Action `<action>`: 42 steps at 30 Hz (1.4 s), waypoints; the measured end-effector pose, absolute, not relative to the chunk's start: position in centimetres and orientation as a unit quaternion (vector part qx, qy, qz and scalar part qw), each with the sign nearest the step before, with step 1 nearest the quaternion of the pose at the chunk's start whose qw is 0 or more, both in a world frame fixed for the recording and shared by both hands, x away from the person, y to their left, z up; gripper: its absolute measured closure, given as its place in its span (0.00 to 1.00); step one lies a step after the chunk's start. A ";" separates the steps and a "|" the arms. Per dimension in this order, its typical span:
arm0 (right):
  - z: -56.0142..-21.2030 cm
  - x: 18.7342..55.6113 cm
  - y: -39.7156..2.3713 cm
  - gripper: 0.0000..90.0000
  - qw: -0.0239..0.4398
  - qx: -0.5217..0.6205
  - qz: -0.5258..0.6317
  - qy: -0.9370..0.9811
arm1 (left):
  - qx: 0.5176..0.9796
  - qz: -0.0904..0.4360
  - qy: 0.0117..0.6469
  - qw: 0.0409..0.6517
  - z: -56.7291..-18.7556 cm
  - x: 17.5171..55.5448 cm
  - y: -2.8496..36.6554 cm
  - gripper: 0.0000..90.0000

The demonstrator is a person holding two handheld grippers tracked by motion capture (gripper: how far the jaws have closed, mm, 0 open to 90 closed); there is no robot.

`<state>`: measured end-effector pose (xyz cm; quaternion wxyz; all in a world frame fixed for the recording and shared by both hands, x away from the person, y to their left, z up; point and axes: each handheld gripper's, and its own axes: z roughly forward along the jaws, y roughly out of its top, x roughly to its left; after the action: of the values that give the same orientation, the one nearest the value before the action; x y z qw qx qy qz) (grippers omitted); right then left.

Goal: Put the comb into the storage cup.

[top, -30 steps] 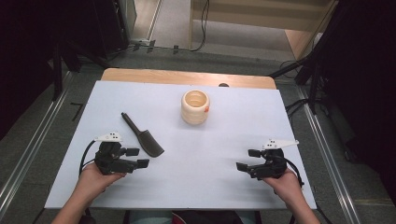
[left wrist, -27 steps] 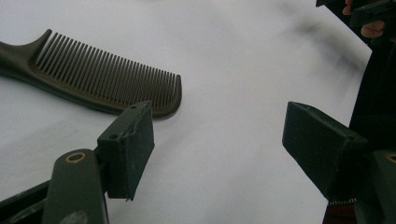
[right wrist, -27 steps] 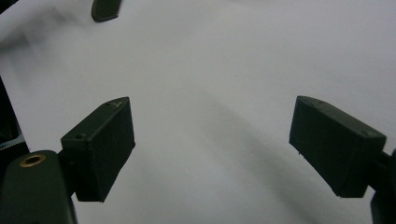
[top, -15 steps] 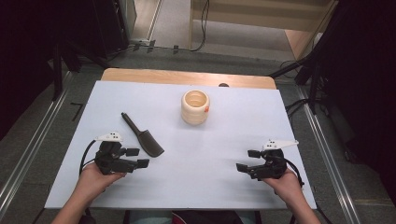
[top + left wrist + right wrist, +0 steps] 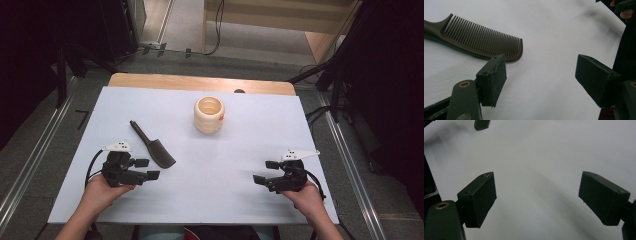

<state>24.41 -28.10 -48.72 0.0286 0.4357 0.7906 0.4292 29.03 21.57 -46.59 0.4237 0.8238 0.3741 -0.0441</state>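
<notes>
A: Note for you: your left tool [image 5: 147,169] rests low on the white tabletop [image 5: 240,150], jaws spread, nothing between them. The dark comb [image 5: 152,146] lies flat just ahead of it, toothed end nearest the tool, handle pointing away and to the left.

B: And the right one?

A: Your right tool [image 5: 266,171] sits well apart on the far side, also spread and unloaded. In the right gripper view its jaws frame bare tabletop.

B: How should you take the comb?

A: In the left gripper view the near jaw almost overlaps the comb [image 5: 484,41] at its rounded end. I judge you'd do best to close across the spine rather than the teeth, which could flex or slip.

B: Room to move?

A: Plenty. The ribbed cream cup [image 5: 209,114] stands upright toward the back, well clear of both tools. The open middle is free; mind the near edge under your wrists.
</notes>
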 end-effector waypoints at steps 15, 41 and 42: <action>-48.8 24.4 -28.0 0.14 0.027 0.433 0.428 0.793 | 0.823 -0.033 0.388 0.414 -46.5 29.7 22.2 0.28; -48.8 24.4 -27.8 0.14 0.025 0.431 0.428 0.794 | 0.821 -0.032 0.398 0.409 -44.2 33.9 22.6 0.30; -48.8 24.4 -27.8 0.14 0.026 0.430 0.427 0.795 | 0.820 -0.032 0.399 0.408 -44.1 34.2 22.6 0.30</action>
<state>24.37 -27.79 -48.77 0.0258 0.4304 0.7947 0.4273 34.16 22.56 -44.12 0.4084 0.8204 0.3988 -0.0321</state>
